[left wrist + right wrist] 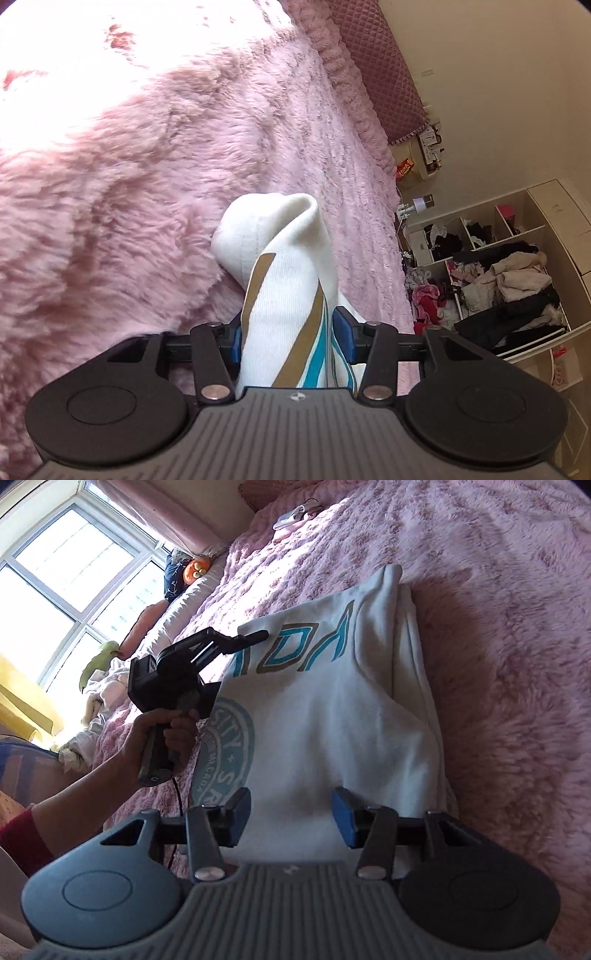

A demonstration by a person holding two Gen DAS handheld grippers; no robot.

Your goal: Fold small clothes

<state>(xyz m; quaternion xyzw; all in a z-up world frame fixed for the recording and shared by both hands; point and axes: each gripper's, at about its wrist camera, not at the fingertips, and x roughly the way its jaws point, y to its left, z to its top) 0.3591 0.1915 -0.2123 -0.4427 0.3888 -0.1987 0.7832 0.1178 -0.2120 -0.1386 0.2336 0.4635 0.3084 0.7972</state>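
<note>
While the white printed shirt lies partly folded on the pink furry bedspread, with one side already turned in along its far edge, the fold looks close to its end and the cloth is apparently being let go. In the left wrist view a bunched fold of the shirt stands up between the blue pads of the left hand-held gripper; the jaws sit about half apart, and whether the pads still pinch the fabric cannot be told. The right hand-held gripper hangs over the near edge of the shirt with its jaws about half apart and nothing between them. A hand carries the left tool at the shirt's side. Next, by judgement, the left jaws must clear the cloth, then both tools press the fold flat.
</note>
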